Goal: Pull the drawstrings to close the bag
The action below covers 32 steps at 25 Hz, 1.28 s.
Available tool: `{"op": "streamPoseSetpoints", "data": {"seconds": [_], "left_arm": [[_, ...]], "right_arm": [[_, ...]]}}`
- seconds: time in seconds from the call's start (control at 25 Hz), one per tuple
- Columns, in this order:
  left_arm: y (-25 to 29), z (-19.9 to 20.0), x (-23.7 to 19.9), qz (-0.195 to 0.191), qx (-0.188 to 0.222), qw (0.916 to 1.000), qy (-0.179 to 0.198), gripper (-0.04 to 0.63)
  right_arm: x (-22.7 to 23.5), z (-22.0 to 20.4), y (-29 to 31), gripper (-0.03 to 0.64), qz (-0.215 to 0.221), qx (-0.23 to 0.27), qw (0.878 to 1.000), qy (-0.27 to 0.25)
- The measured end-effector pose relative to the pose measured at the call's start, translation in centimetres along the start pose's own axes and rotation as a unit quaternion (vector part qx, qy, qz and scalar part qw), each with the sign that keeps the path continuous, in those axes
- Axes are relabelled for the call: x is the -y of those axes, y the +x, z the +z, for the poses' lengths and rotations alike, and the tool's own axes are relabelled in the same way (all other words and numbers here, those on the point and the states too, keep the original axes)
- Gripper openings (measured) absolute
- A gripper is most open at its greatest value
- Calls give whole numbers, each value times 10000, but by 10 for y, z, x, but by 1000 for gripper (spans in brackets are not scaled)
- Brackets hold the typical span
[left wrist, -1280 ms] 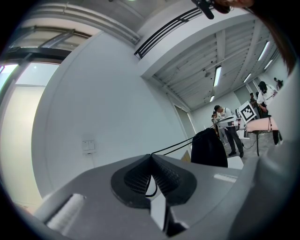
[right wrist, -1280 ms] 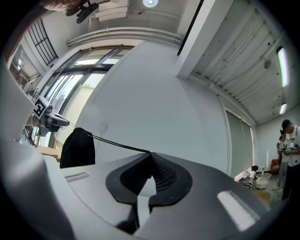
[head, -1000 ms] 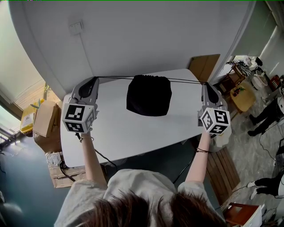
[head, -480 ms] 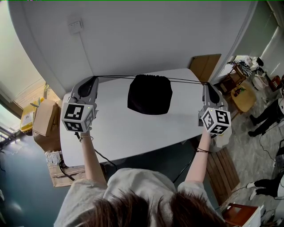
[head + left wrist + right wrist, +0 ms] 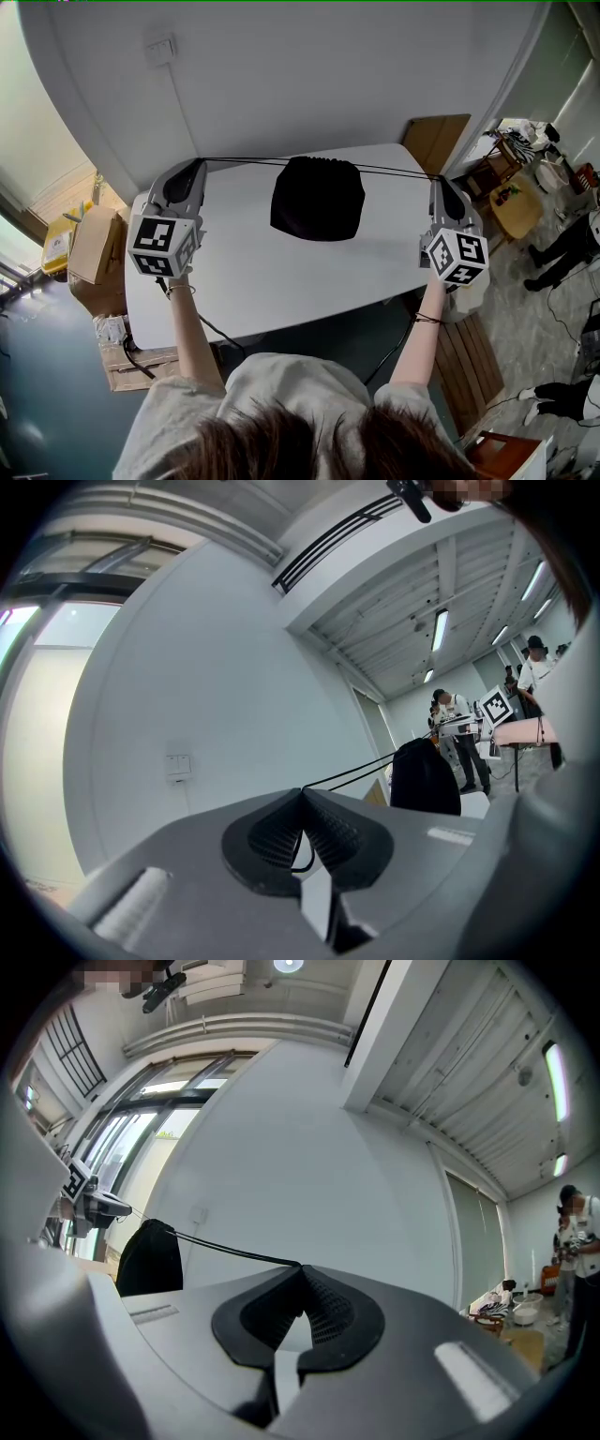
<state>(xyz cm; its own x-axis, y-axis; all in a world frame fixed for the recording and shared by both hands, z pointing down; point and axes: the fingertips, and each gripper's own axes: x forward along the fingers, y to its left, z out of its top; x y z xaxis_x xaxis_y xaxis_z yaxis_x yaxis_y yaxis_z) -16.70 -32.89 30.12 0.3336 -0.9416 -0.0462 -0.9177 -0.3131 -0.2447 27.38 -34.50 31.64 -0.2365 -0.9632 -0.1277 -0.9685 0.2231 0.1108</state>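
While the black bag (image 5: 317, 199) sits, seemingly cinched, over the white bench's (image 5: 281, 281) far half, the left hand-held gripper (image 5: 199, 164) and right hand-held gripper (image 5: 437, 179) each pinch taut drawstrings (image 5: 246, 161) stretched to opposite sides.

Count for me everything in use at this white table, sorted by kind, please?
Black fabric drawstring bag: 1
Black drawstrings, taut: 2, the left drawstring and the right drawstring
Grey two-jaw grippers, each shut on its drawstring: 2, the left gripper and the right gripper
White table: 1
Total: 6
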Motion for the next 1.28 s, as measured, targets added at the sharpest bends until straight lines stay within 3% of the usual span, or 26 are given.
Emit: {"op": "streamPoseSetpoints", "data": {"seconds": [0.8, 1.28], "left_arm": [[4, -7, 2, 74, -91, 9999, -77, 2], [25, -13, -2, 131, -230, 9991, -341, 3]], "right_arm": [[10, -10, 6, 12, 97, -39, 9998, 187], [2, -19, 48, 12, 729, -192, 9960, 474]]}}
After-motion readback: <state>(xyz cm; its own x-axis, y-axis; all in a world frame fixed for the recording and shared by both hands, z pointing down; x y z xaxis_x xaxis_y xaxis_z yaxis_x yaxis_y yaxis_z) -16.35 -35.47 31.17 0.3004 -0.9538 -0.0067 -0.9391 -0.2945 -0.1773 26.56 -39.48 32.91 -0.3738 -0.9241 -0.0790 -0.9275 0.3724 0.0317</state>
